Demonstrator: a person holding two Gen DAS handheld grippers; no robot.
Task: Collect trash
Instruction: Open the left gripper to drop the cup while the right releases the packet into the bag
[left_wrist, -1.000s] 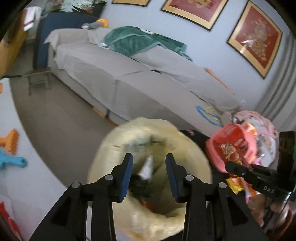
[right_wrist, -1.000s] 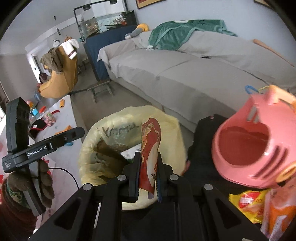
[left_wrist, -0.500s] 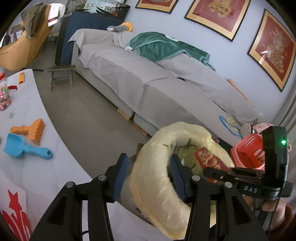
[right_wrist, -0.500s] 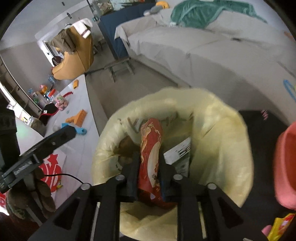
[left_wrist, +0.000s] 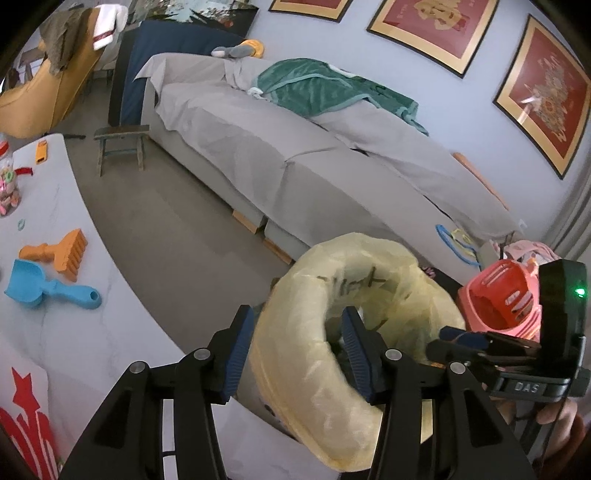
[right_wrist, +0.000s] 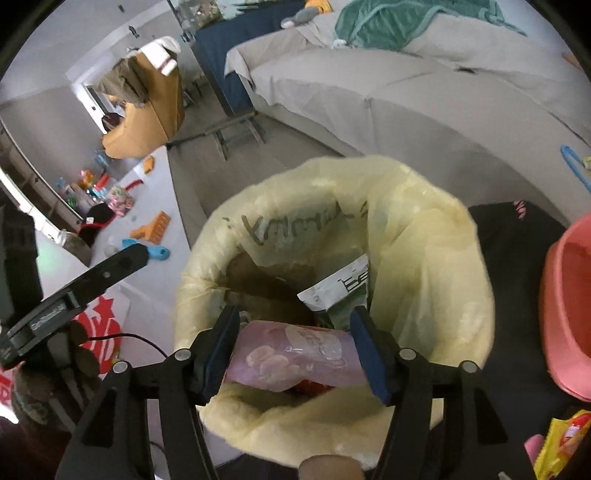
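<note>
Now right gripper (right_wrist: 293, 349) is opening over the bag (right_wrist: 424, 236); wrapper (right_wrist: 291, 356) is lying crosswise, three-to-nine, between its jaws.

right gripper (right_wrist: 295, 345): jaws opening over yellow trash bag (right_wrist: 436, 258) | snack wrapper (right_wrist: 291, 354) lies between fingers, inside bag

The trash bag (right_wrist: 424, 258) sits ahead of both grippers; its near rim lies between the left gripper (left_wrist: 295, 347) jaws. A snack packet (right_wrist: 295, 354) lies in the bag between the opening right gripper (right_wrist: 295, 350) jaws, a paper wrapper (right_wrist: 340, 291) beyond it. Basket (right_wrist: 565, 314) right, tabletop (left_wrist: 55, 314) left, sofa (left_wrist: 295, 155) behind
</note>
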